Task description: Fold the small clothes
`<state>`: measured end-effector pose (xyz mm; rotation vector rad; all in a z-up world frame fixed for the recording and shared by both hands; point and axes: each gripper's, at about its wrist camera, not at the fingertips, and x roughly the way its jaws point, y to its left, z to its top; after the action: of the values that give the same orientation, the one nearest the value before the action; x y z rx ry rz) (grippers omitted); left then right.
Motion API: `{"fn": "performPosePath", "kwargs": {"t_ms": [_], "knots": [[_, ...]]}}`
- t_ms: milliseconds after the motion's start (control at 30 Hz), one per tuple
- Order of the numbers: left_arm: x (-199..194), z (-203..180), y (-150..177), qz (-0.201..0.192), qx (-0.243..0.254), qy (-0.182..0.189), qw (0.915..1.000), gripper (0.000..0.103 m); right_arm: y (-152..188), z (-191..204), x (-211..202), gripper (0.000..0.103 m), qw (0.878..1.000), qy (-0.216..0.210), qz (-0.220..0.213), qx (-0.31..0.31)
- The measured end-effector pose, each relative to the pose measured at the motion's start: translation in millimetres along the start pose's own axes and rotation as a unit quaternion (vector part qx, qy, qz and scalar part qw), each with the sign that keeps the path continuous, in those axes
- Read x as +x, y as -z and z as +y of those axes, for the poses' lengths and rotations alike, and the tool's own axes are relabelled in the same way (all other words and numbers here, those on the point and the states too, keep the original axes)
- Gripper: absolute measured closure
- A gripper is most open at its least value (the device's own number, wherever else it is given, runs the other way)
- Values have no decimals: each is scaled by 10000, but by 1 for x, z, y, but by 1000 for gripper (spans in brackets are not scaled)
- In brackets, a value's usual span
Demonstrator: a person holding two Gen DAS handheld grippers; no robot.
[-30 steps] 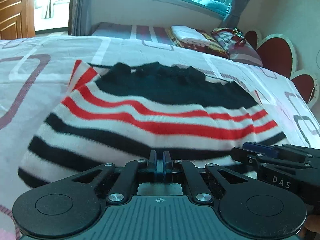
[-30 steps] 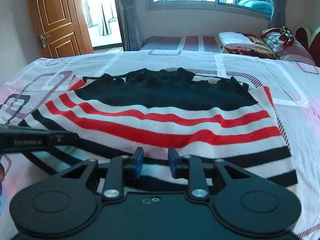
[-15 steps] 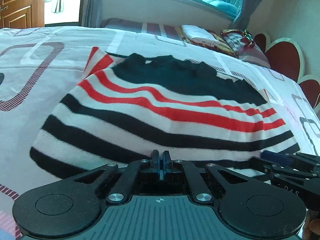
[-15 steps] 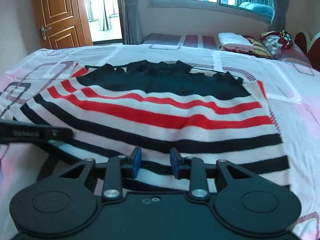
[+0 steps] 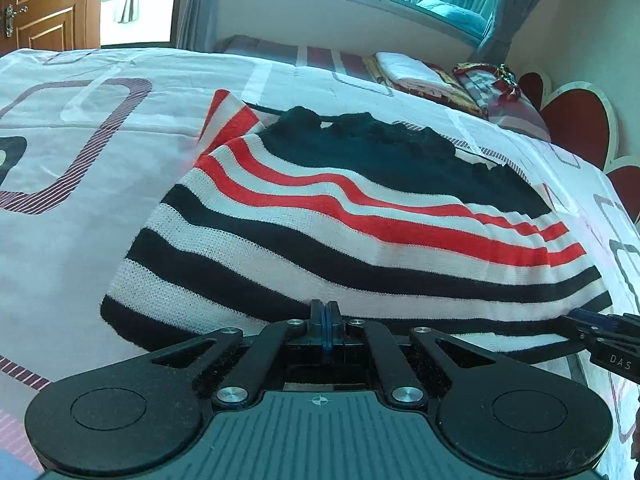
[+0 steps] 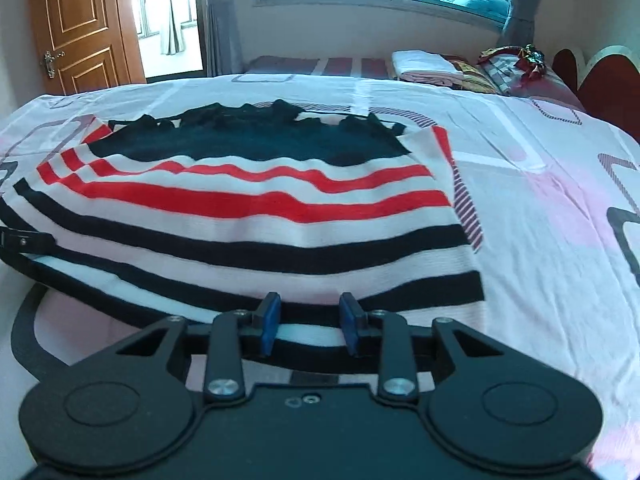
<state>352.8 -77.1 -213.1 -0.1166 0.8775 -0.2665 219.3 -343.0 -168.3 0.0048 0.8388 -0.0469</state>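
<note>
A striped sweater (image 5: 340, 224) is spread flat on the bed (image 5: 80, 184), its hem toward the bed's near edge. The left gripper (image 5: 325, 320) is pressed together at the hem; whether cloth is pinched cannot be told. The right gripper (image 6: 308, 320) is held spread, the hem lying between its jaws.

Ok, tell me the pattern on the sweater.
Black, white and red stripes below a solid black top; the sweater shows best in the right wrist view.
</note>
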Motion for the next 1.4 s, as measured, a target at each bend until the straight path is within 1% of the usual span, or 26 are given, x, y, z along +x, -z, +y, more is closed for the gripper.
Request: {"fn": "performPosePath", "kwargs": {"t_ms": [300,400,433,500,567,767,900,1100,1333,1400], "knots": [[-3,1,3,0,-71,-46,10000,100,4,-5,-2,72,9999,48,-45,125],[-6,-1,1,14,-172,-56,9998,99,1,-3,-3,68,9999,37,-7,97],[-7,-2,0,12,-176,-67,9998,99,1,-2,-4,64,10000,12,-12,83],[-9,-5,-1,-4,-148,-93,9998,99,-1,2,-6,58,10000,-35,-27,15],[-11,-7,-3,-44,-117,-105,9999,99,-2,5,-8,58,10000,-42,-54,-40],[-17,-15,-18,-212,-39,-126,9997,99,-17,11,-11,58,9997,-168,-187,-44],[-16,-24,-28,-343,163,-161,9991,99,-32,14,-11,57,9991,-285,-314,-13],[-4,-29,-47,-425,209,-198,9987,99,-55,18,-5,56,9984,-319,-469,-68],[23,-26,-62,-381,320,-364,9981,99,-78,22,14,56,9980,-329,-493,-202],[35,-21,-65,-294,311,-440,9981,99,-82,24,21,56,9980,-353,-495,-190]]}}
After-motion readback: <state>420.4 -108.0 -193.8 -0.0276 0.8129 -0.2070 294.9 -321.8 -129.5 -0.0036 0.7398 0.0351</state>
